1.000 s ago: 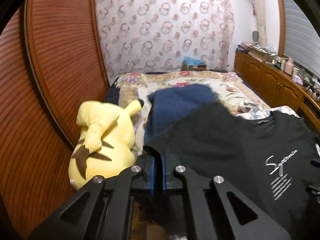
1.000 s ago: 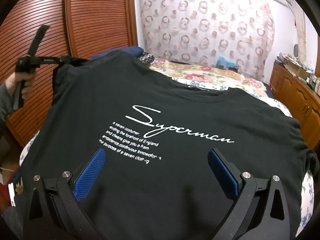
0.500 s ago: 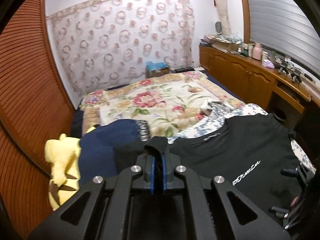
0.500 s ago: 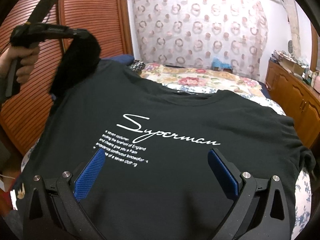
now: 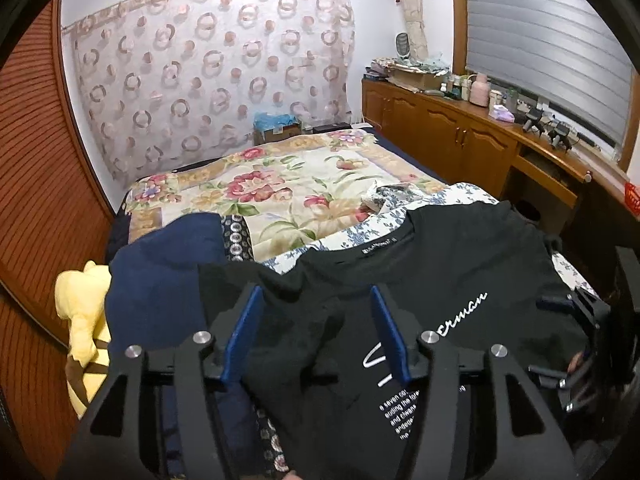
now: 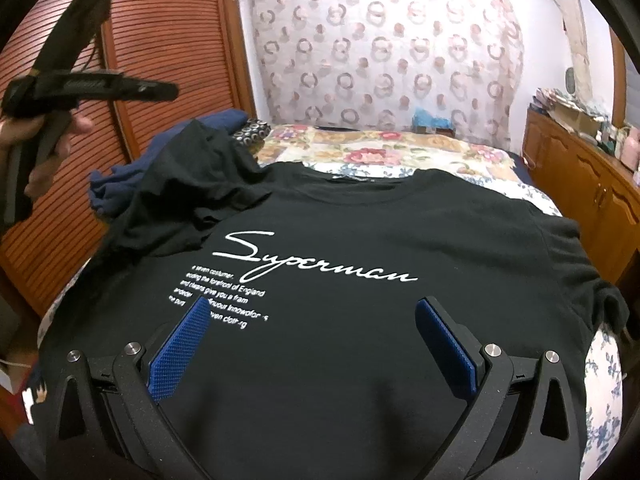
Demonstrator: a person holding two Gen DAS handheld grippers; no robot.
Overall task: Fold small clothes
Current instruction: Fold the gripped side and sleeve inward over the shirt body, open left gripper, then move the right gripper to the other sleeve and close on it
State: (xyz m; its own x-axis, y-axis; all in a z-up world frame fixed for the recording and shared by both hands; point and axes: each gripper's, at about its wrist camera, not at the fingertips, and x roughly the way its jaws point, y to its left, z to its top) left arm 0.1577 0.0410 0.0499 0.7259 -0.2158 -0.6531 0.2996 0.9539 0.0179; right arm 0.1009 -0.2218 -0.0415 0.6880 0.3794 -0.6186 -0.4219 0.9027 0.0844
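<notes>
- The black T-shirt (image 6: 360,240) lies front up across the near end of the bed (image 5: 304,184), filling the lower and middle part of the right wrist view, its white "Superman" script and small print block facing up.
- Its sleeve (image 6: 192,192) at the left of that view is folded in over the chest in a rumpled heap, just beside the start of the script.
- The left gripper (image 5: 316,320) has just been opening; its blue pads (image 5: 240,332) stand apart in the lower centre of the left wrist view with the crumpled sleeve cloth lying loose beneath and between them, not pinched.
- In the right wrist view the same left gripper (image 6: 120,86) shows at upper left, held in a hand (image 6: 36,136) above the shirt and clear of the cloth.
- The right gripper (image 6: 312,340) is spread wide at the bottom of its own view, over the shirt's lower front, and has hold of nothing.
- A navy garment (image 5: 160,280) lies bunched at the shirt's left shoulder, toward the left of both views.
- A yellow plush toy (image 5: 84,328) sits at the lower left of the left wrist view, against the slatted wooden doors (image 5: 36,184).
- A floral quilt (image 5: 280,196) covers the far half of the bed.
</notes>
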